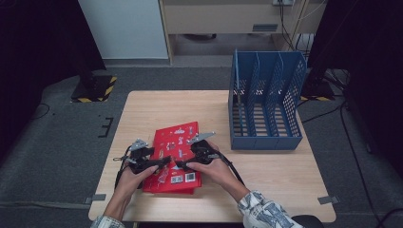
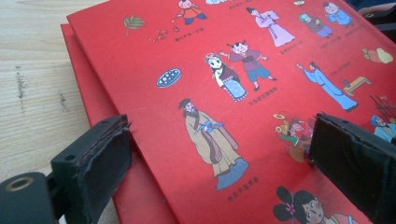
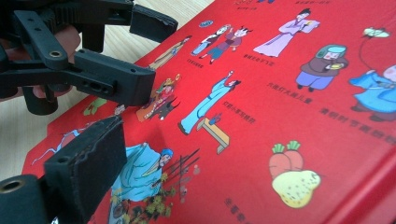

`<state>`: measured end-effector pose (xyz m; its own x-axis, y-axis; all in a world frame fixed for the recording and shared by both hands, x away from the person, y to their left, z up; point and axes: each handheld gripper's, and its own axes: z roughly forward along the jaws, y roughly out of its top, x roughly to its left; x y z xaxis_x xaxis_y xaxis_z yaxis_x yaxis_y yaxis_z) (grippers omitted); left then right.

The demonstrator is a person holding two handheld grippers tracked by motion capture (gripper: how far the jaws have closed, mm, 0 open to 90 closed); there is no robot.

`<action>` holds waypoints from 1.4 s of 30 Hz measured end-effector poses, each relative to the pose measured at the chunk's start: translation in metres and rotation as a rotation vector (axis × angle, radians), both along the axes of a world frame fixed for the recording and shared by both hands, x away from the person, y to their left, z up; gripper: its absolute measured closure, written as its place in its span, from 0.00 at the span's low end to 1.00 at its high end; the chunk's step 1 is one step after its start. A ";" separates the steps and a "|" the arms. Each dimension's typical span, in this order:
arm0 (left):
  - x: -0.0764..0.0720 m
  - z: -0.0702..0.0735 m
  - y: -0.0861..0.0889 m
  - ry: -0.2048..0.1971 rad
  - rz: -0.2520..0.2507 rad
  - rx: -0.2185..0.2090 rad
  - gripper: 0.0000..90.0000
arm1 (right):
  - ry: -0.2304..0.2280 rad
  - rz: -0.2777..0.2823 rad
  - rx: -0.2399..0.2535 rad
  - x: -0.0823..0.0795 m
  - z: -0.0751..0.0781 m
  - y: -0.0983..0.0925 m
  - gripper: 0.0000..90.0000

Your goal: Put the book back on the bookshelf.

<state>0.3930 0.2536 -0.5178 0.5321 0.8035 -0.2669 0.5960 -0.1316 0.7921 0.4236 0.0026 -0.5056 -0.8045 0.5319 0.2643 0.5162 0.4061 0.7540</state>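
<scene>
Closest to you: your two hands on the grippers, both over the red hardcover picture book (image 1: 173, 156) with cartoon figures on its cover, lying flat on the light wooden table (image 1: 142, 107).

Left gripper (image 1: 164, 163): jaws wide open, nothing held. Its own view puts the top cover's edge just inside the left-hand pad (image 2: 100, 161), with the other pad out over the cover art. Right gripper (image 1: 181, 165): jaws also spread wide, nothing pinched; the one pad (image 3: 88, 161) in frame hovers over the cover.

Looks like you're setting up to lift the book. Suggest: get one pad under the cover edge, not on top of it; the slick cover will likely slide otherwise. Clamp near the spine side so it doesn't flop open.

View differences: the left gripper view shows a second red layer (image 2: 86, 93) sticking out below the top cover. The right gripper view shows the left gripper's jaws just beyond its own. The high view adds the blue plastic slotted file rack (image 1: 266, 102), well clear of both jaws, likely the destination.
</scene>
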 end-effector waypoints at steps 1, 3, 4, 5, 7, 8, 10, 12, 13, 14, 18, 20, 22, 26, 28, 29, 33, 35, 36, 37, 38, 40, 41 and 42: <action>0.000 0.000 0.000 -0.002 0.000 -0.002 0.05 | -0.009 -0.002 0.002 -0.001 0.001 -0.001 0.12; -0.001 0.001 0.000 -0.004 0.001 -0.012 0.04 | -0.024 -0.014 0.009 -0.002 0.005 -0.002 0.16; 0.000 0.000 0.000 -0.004 0.001 -0.015 0.04 | -0.029 -0.017 0.011 -0.002 0.006 -0.002 0.17; 0.000 0.000 0.000 -0.004 0.002 -0.018 0.03 | -0.036 -0.018 0.009 -0.003 0.007 -0.003 0.18; 0.000 0.001 -0.001 -0.008 0.003 -0.016 0.01 | -0.045 -0.025 0.015 -0.004 0.009 -0.004 0.21; 0.000 0.001 -0.001 -0.009 0.003 -0.016 0.00 | -0.044 -0.028 0.019 -0.005 0.009 -0.004 0.22; -0.001 0.002 -0.001 -0.011 -0.002 -0.021 0.00 | -0.051 -0.037 0.033 -0.006 0.010 -0.006 0.25; -0.001 0.002 0.000 -0.011 -0.002 -0.029 0.00 | -0.058 -0.040 0.045 -0.006 0.011 -0.008 0.27; -0.001 0.002 0.000 -0.009 -0.002 -0.033 0.00 | -0.056 -0.043 0.050 -0.007 0.011 -0.008 0.28; -0.001 0.002 0.000 -0.010 -0.002 -0.034 0.00 | -0.057 -0.043 0.054 -0.007 0.011 -0.009 0.29; 0.000 0.002 0.000 -0.005 0.004 -0.048 0.00 | -0.064 -0.043 0.062 -0.007 0.012 -0.011 0.30; 0.000 0.002 0.002 0.000 -0.005 -0.063 0.00 | -0.070 -0.043 0.071 -0.008 0.013 -0.011 0.32; 0.001 0.002 0.002 0.004 -0.008 -0.078 0.00 | -0.078 -0.038 0.075 -0.008 0.014 -0.012 0.33; 0.001 0.002 0.004 0.002 -0.010 -0.085 0.00 | -0.080 -0.036 0.084 -0.009 0.016 -0.012 0.35; 0.002 0.002 0.005 0.008 -0.015 -0.098 0.00 | -0.082 -0.034 0.089 -0.008 0.016 -0.013 0.37; 0.003 0.001 0.006 0.013 -0.018 -0.104 0.00 | -0.078 -0.033 0.093 -0.008 0.016 -0.014 0.37; 0.002 0.006 0.007 0.007 -0.017 -0.071 0.01 | -0.074 -0.025 0.093 -0.007 0.017 -0.014 0.37; 0.002 0.008 0.007 0.010 -0.010 -0.063 0.07 | -0.061 -0.011 0.075 -0.006 0.018 -0.013 0.34; 0.002 0.008 0.008 0.013 -0.008 -0.067 0.07 | -0.062 -0.005 0.067 -0.005 0.019 -0.012 0.33; 0.002 0.008 0.008 0.011 -0.003 -0.073 0.07 | -0.062 -0.001 0.057 -0.005 0.020 -0.011 0.31; 0.002 0.009 0.008 0.019 -0.002 -0.079 0.09 | -0.077 0.005 0.034 -0.005 0.021 -0.009 0.27; 0.001 0.010 0.008 0.012 -0.003 -0.071 0.13 | -0.076 0.017 -0.015 -0.006 0.023 -0.005 0.19; 0.001 0.010 0.008 0.012 -0.001 -0.067 0.14 | -0.072 0.019 -0.029 -0.005 0.022 -0.003 0.18; 0.001 0.010 0.008 0.013 0.003 -0.066 0.14 | -0.063 0.020 -0.036 -0.004 0.022 -0.003 0.18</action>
<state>0.3944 0.2616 -0.5078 0.5261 0.7853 -0.3265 0.6068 -0.0777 0.7910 0.4193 -0.0005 -0.4834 -0.8294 0.5238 0.1942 0.4600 0.4432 0.7694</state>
